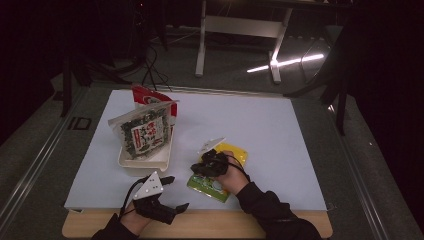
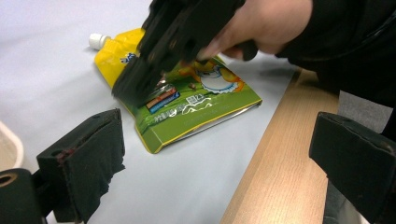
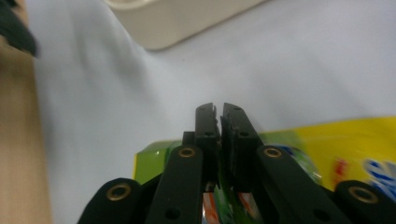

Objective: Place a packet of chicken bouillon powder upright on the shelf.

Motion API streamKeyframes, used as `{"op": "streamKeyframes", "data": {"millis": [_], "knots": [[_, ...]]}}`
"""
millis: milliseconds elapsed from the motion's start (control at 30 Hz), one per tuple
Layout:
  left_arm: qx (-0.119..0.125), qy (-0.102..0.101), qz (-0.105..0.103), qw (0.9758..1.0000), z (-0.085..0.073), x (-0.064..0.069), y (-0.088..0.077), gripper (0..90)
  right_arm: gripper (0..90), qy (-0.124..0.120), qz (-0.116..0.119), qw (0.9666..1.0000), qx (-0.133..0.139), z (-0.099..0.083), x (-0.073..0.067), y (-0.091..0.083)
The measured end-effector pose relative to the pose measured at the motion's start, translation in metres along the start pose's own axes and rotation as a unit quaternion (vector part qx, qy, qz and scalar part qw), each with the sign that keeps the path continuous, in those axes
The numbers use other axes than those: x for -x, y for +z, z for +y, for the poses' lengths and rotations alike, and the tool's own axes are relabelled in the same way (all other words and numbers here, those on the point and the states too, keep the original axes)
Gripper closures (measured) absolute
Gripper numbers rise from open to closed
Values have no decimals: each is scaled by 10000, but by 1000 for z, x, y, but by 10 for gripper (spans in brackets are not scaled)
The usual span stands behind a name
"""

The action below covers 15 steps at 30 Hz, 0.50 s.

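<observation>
At the far left of the high view we see a white tray (image 1: pixel 161 159) on the pale sheet (image 1: pixel 280 130), with a dark snack bag (image 1: pixel 142 132) standing tilted in it and a red bag (image 1: pixel 152 97) behind that one.

Below the tray, at the near edge of the table (image 1: pixel 210 224), our left gripper (image 1: pixel 172 195) hovers over the sheet's corner with its jaws wide apart and nothing between them. In the left gripper view both of its black pads (image 2: pixel 88 158) stand far from each other, one over the sheet, the other over the bare wood.

Further right lies the pouch (image 1: pixel 220 172), flat on the sheet near its front edge, green at the end nearest us and yellow at the far end. In the left gripper view its white cap (image 2: pixel 97 40) points away from us.

Our right gripper (image 1: pixel 202 165) is over the pouch's middle, pointing left toward the tray. In the right gripper view its jaws are almost together, only a thin slit between them, and no part of the pouch (image 3: pixel 345 140) is caught there; the pouch lies just under them.
</observation>
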<state>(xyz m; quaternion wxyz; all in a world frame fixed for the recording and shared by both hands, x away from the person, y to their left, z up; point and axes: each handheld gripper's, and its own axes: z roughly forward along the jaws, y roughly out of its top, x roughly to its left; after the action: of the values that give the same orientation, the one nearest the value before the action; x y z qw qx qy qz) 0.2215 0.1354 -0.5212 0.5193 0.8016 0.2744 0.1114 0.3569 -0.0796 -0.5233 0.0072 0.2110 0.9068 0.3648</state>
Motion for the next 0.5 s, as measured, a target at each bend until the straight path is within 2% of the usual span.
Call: {"op": "streamKeyframes", "data": {"millis": [67, 133, 167, 200, 267, 367, 500], "knots": [[1, 2, -8, 10000, 0, 0, 1, 44, 821, 21, -51, 9999, 123, -2, 3, -13], [-10, 8, -14, 10000, 1, 0, 1, 44, 802, 34, -294, 9994, 194, -5, 8, -30], [-10, 8, -14, 10000, 1, 0, 1, 44, 802, 34, -294, 9994, 194, -5, 8, -30], [2, -3, -15, 10000, 1, 0, 2, 44, 771, 171, -502, 9982, 273, -11, 21, -51], [-11, 4, -14, 10000, 2, -1, 3, 44, 749, 322, -701, 9965, 324, -15, 33, -68], [7, -13, -42, 10000, 4, -1, 5, 44, 710, 579, -1065, 9918, 401, -25, 54, -96], [-10, 24, -77, 10000, 6, -1, 8, 44, 642, 928, -1257, 9870, 371, -36, 76, -117]]}}
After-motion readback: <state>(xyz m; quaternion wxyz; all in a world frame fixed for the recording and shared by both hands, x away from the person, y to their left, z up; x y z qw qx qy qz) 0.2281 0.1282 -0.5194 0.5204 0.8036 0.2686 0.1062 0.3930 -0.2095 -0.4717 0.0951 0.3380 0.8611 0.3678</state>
